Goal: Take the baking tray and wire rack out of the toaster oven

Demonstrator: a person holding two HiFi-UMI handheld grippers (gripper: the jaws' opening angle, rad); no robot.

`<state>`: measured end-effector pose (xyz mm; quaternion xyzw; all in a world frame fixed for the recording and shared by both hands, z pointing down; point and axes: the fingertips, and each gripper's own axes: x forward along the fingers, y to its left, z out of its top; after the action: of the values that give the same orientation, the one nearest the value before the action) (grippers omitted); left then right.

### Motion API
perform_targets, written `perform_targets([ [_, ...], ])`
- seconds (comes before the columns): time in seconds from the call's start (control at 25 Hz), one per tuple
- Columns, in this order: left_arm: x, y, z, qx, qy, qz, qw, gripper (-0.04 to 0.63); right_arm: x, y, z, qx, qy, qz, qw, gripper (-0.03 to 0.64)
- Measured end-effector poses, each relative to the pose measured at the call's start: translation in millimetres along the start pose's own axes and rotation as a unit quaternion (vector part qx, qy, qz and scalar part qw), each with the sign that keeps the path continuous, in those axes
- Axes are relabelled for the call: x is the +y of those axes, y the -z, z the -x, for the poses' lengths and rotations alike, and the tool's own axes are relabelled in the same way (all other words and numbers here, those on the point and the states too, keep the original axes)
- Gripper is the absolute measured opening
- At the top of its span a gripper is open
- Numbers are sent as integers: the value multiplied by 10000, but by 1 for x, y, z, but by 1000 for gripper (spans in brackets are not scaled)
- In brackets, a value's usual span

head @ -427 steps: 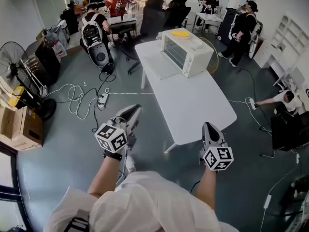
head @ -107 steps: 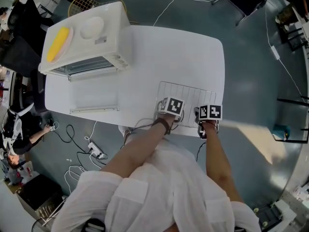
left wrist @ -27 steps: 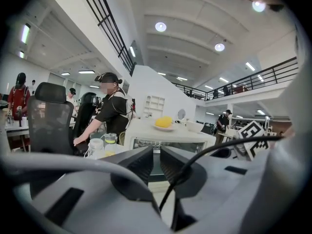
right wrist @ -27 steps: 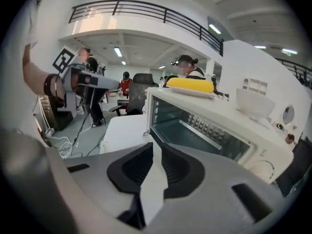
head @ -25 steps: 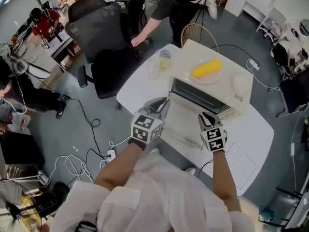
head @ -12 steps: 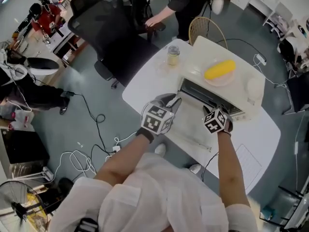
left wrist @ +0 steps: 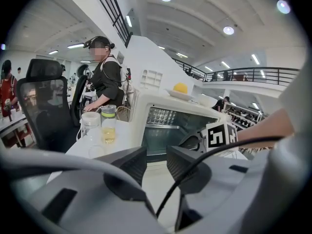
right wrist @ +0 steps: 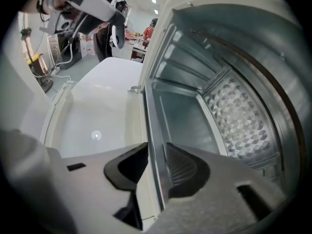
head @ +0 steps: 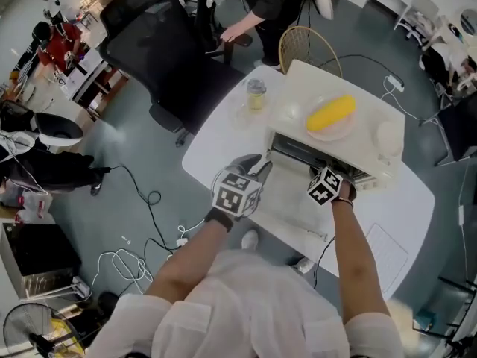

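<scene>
The toaster oven (head: 302, 88) stands at the far end of the tabletop (head: 216, 136), its door (head: 287, 196) dropped flat toward the person. The baking tray (right wrist: 183, 116) sits low inside the oven cavity. The right gripper (right wrist: 156, 162) reaches into the oven mouth with its jaws spread, and the tray's front rim runs between them; a gap shows on the outer jaw's side, so the pads do not pinch it. The left gripper (left wrist: 156, 160) hovers over the door's left side, pointing at the oven mouth; its jaws are opening and nothing stands between them. The wire rack (head: 389, 248) lies flat toward the tabletop's right end, by the near edge, well apart from the oven. On the oven's top rests a plate (head: 340, 131) bearing a yellow oblong item (head: 332, 114). Two jars (head: 256, 95) stand near the tabletop's far left corner, just beside the oven
</scene>
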<state>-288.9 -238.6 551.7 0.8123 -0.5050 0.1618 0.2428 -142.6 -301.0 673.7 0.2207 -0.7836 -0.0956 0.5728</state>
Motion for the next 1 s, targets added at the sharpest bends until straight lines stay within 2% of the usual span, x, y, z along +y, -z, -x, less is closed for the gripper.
perform_targets([
  [0.16,-7,7,-7,119,121,112,9998,106,4,10,5,54,161,-102,9998,78],
  [0.28,-1,6,-12,185,107,56,9998,108,5,-2,3,-52,223,-125,9997,75],
  [0.44,-9,15,-18,413,103,6,9991,113,35,3,16,-146,102,-193,9997,75],
  [0.88,17,51,-53,1166,-308,21,9927,133,113,3,47,-296,-89,-95,9995,72],
  [1.0,28,62,-69,1355,-490,-95,9895,135,124,3,52,-364,-103,-117,9992,72],
])
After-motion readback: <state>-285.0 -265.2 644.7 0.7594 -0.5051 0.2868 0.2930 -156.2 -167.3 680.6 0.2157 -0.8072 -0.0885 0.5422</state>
